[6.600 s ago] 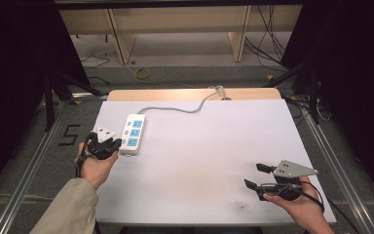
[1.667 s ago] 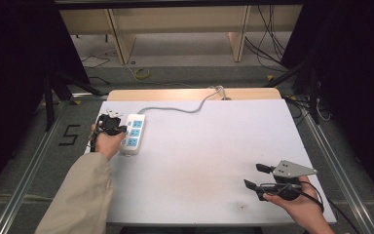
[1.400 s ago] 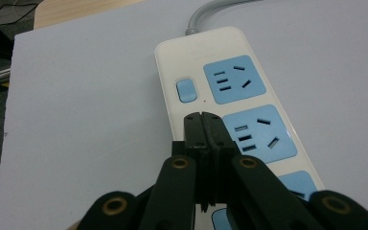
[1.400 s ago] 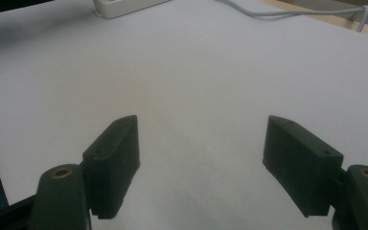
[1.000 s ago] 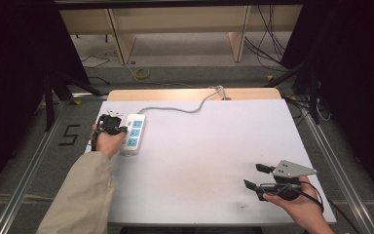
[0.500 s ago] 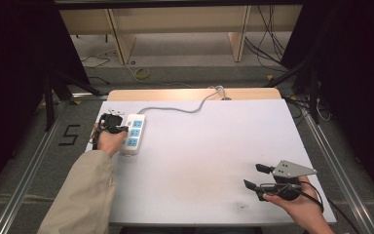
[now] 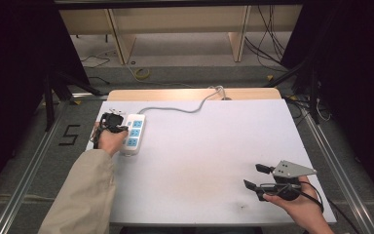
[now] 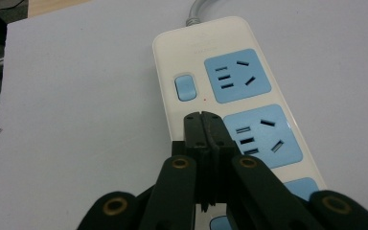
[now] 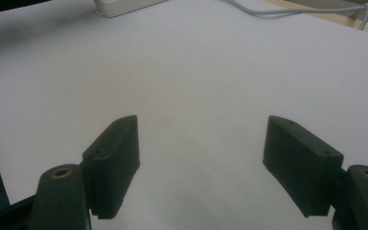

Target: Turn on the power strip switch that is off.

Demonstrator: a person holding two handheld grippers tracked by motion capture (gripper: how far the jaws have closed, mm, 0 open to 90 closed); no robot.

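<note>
Left gripper [image 8: 202, 125], fingers clenched together, hovers over the power strip [image 7: 133, 133] at the worktop's [image 7: 214, 161] far left, just short of its blue switch [image 8: 185, 87]; the press looks not yet made; right gripper [image 7: 256, 176], fingers released, rests near right.

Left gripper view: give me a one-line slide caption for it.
Left gripper, jaws closed together, poised over a white power strip just below its blue rocker switch on the white table.
</note>
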